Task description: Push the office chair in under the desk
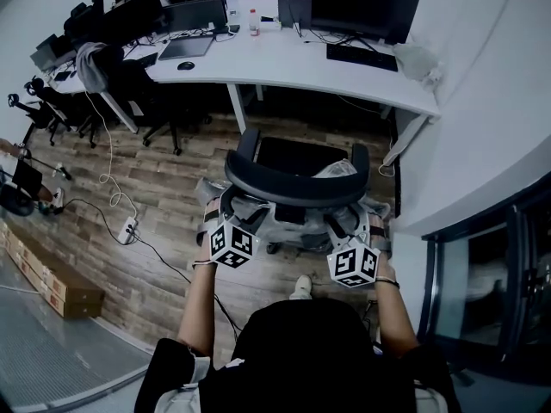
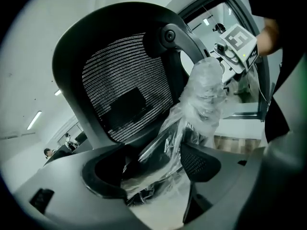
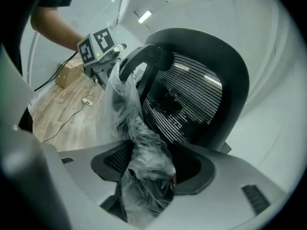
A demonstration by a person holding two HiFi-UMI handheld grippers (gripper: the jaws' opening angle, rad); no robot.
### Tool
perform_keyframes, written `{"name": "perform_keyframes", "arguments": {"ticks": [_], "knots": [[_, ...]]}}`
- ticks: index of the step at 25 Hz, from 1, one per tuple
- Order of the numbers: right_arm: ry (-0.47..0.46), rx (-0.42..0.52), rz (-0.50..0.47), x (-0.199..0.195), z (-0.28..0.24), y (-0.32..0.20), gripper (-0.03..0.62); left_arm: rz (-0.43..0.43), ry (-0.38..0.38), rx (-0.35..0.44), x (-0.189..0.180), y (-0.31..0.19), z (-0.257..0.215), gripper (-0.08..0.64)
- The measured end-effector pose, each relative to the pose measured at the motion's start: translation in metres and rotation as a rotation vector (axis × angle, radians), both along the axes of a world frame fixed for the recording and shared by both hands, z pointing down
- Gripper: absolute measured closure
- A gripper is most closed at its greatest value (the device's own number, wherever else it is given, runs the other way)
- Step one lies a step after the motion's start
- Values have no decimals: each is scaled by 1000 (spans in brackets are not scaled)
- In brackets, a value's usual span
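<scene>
The black mesh office chair (image 1: 293, 183) stands on the wood floor, short of the white desk (image 1: 293, 63), its back toward me. Both its armrests are wrapped in clear plastic. My left gripper (image 1: 220, 212) is at the left armrest and my right gripper (image 1: 366, 228) at the right one. In the left gripper view the jaws (image 2: 158, 171) stand wide around the plastic-wrapped armrest post (image 2: 204, 95), beside the mesh back (image 2: 124, 85). In the right gripper view the jaws (image 3: 148, 169) stand wide around the crumpled plastic wrap (image 3: 139, 143). I see no pad pressing firmly.
Monitors (image 1: 362, 7), a keyboard (image 1: 362, 57) and a bottle (image 1: 254, 21) sit on the desk. More chairs (image 1: 129, 84) crowd the left. A power strip (image 1: 129, 228) with cables and a cardboard box (image 1: 52, 282) lie on the floor at left. A wall and glass door (image 1: 508, 274) close the right.
</scene>
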State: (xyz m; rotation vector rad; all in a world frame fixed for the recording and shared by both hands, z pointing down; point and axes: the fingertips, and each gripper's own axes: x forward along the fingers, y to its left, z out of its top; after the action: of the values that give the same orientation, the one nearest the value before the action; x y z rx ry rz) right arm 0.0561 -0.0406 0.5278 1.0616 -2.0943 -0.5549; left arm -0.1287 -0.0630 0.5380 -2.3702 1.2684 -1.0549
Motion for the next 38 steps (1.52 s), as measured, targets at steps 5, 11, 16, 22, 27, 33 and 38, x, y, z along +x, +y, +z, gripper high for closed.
{"name": "perform_keyframes", "arguments": {"ticks": [5, 11, 16, 22, 27, 33, 38], "knots": [[-1, -5, -5, -2, -1, -13, 314, -26, -4, 10, -3, -13, -1, 201], [30, -20, -5, 0, 7, -37, 351, -54, -6, 3, -3, -38, 3, 205], [57, -29, -19, 5, 9, -62, 370, -70, -10, 0, 0, -62, 2, 206], [60, -34, -40, 8, 11, -92, 378, -90, -20, 11, 3, -89, 5, 204], [71, -39, -58, 6, 12, -111, 387, -110, -33, 21, 2, -107, 7, 204], [63, -31, -68, 10, 15, -133, 387, -129, -62, 18, 7, -128, 10, 206], [63, -34, -79, 8, 11, -148, 387, -140, -61, 22, 5, -141, 8, 204]]}}
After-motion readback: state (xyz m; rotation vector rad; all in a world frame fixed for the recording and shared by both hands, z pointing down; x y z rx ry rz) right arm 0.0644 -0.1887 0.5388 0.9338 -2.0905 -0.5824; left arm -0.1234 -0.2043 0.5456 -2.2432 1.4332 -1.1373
